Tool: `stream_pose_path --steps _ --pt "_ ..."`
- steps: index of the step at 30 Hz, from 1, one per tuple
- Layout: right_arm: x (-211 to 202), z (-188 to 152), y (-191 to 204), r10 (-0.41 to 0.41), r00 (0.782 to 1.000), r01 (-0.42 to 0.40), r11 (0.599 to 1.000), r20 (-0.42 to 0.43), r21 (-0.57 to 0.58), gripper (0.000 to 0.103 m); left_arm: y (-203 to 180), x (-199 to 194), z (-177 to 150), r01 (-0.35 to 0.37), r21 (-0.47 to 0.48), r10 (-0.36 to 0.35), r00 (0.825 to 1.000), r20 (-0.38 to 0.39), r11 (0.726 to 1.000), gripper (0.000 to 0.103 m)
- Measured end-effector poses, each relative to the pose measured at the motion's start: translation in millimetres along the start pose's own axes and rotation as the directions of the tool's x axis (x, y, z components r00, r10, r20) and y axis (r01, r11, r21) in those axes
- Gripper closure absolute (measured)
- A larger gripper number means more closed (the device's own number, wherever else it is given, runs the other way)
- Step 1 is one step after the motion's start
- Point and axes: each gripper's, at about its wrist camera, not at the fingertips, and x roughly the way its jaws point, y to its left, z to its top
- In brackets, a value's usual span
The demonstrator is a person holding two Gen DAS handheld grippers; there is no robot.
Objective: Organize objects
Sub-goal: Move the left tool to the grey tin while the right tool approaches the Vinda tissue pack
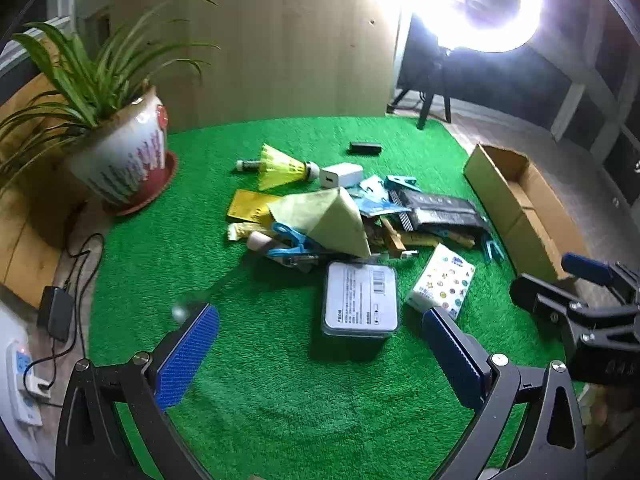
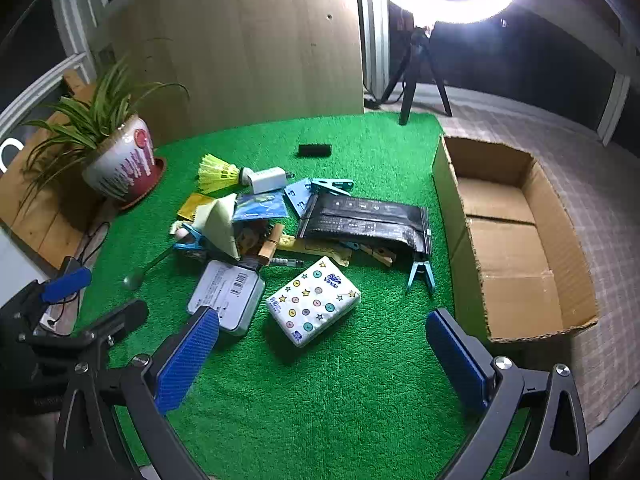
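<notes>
A pile of small items lies on the green mat: a grey tin, a patterned tissue pack, a yellow shuttlecock, a white charger, black packets, blue clips and wooden pegs. My left gripper hangs open above the mat just short of the tin. My right gripper hangs open just short of the tissue pack. Nothing is between either pair of fingers. An open cardboard box stands right of the mat.
A potted plant stands at the mat's left corner, with cables and a power strip on the floor beside it. A small black block lies at the back. A ring light on a tripod stands behind.
</notes>
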Motion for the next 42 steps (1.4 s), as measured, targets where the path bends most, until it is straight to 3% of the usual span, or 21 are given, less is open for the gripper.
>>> stream_pose_path --steps 9,18,26,42 --pt "23 1 -2 0.025 0.998 -0.023 0.999 -0.056 0.035 0.001 -6 35 -11 0.046 0.024 -0.045 0.997 -0.066 0.999 0.0" --pt "54 6 -2 0.042 0.991 -0.032 0.996 -0.129 0.081 0.001 -10 61 -14 0.076 0.032 -0.074 0.994 -0.081 0.997 0.0" --pt "85 7 -12 0.065 0.976 -0.026 0.983 -0.208 0.181 0.007 -11 82 -18 0.079 0.039 -0.075 0.992 -0.098 0.996 0.0" --pt "117 14 -18 0.064 0.961 0.002 0.972 -0.27 0.237 0.011 -18 104 -14 0.079 0.052 -0.073 0.992 -0.101 0.996 0.0"
